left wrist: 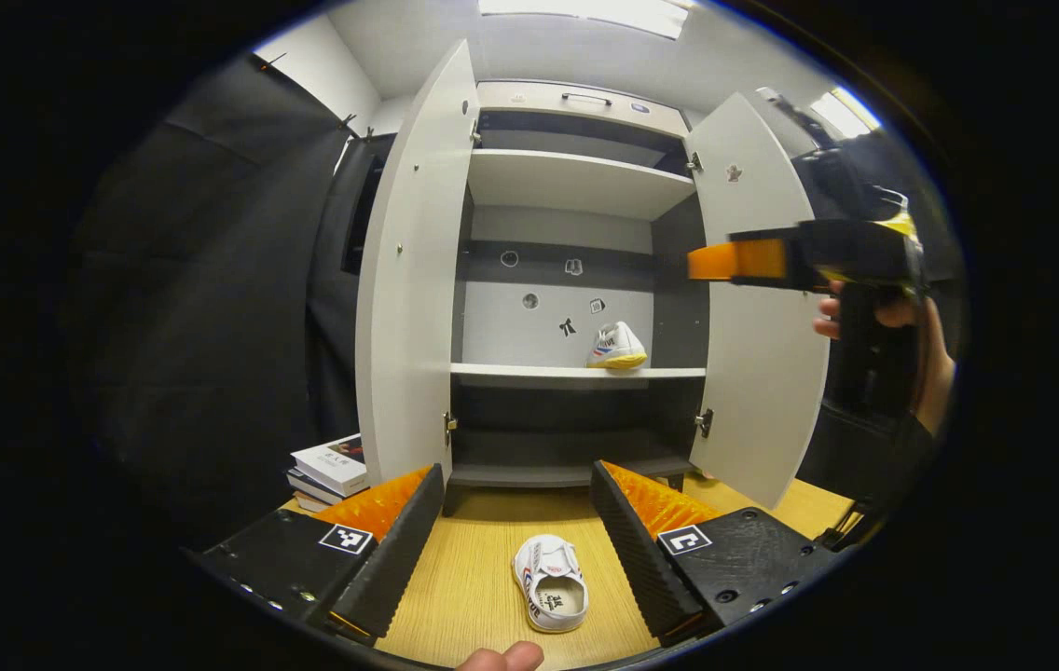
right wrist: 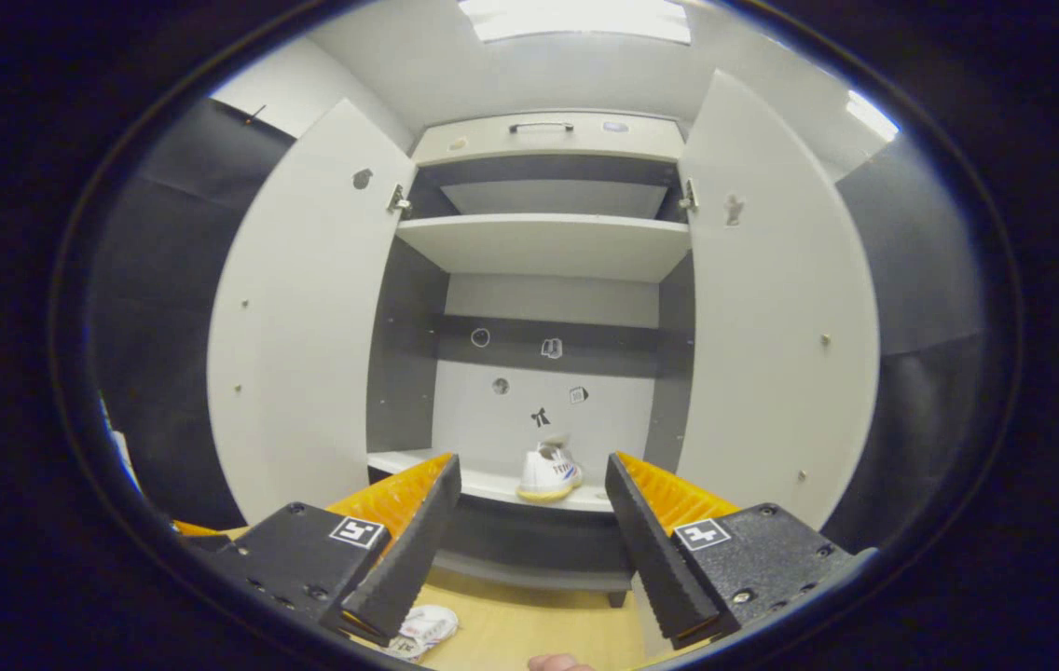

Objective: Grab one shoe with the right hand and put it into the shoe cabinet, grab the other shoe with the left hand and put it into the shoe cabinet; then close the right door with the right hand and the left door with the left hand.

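Left gripper view, shoe cabinet [left wrist: 576, 373] holding one shoe [left wrist: 616, 346], other shoe [left wrist: 550, 582] on table [left wrist: 464, 578], both tongs open

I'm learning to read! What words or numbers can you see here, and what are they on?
Shoe on the table: print on the insole and side, too small to read.
Shoe on the shelf: coloured marks on the side, too blurred to read.
Top book: cover print, too small to read.
Cabinet stickers: little pictures, no readable words.
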A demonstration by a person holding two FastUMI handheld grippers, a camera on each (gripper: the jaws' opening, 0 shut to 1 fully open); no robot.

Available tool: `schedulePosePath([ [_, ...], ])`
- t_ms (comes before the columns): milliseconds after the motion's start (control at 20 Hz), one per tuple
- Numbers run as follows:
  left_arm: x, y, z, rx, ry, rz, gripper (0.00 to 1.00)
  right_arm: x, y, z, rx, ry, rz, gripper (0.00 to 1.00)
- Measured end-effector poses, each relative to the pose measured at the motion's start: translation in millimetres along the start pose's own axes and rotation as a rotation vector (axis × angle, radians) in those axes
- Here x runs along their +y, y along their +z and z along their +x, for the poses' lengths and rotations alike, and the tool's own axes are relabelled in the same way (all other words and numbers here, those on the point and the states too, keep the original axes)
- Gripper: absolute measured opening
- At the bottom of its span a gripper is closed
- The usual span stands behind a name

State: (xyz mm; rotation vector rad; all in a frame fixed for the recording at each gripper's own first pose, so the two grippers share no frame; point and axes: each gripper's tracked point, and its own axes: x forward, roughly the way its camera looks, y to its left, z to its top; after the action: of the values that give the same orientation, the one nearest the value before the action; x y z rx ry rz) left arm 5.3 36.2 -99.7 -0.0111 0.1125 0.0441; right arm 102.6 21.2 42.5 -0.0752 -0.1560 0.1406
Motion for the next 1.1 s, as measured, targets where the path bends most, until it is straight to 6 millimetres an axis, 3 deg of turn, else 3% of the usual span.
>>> schedulePosePath([
  [150,-7,-20,3,0.037,-0.005,0.015,0.95,4,-23,-58,-0.037,-0.013,-0.033,0.98],
  [300,-19,-60,7,0.135,-0.030,0.022,0.95,12,-45,-103,-0.024,-0.005,-0.033,0.98],
  [450,-48,-103,9,0.247,-0.157,-0.083,0.95,10,-70,-112,0.075,0.005,0.003,0.99],
  [500,-49,-115,11,0.278,-0.161,-0.113,0.96,8,-79,-115,0.110,0.004,0.029,0.99],
  [650,-26,-150,26,0.368,-0.090,-0.104,0.96,-12,-95,-124,0.175,-0.042,0.055,1.00],
  [800,-11,-182,43,0.434,-0.054,-0.059,0.95,-28,-95,-127,0.171,-0.074,0.009,0.99],
  [1100,-19,-233,55,0.553,-0.056,0.035,0.96,-38,-104,-123,0.206,-0.081,0.028,1.00],
])
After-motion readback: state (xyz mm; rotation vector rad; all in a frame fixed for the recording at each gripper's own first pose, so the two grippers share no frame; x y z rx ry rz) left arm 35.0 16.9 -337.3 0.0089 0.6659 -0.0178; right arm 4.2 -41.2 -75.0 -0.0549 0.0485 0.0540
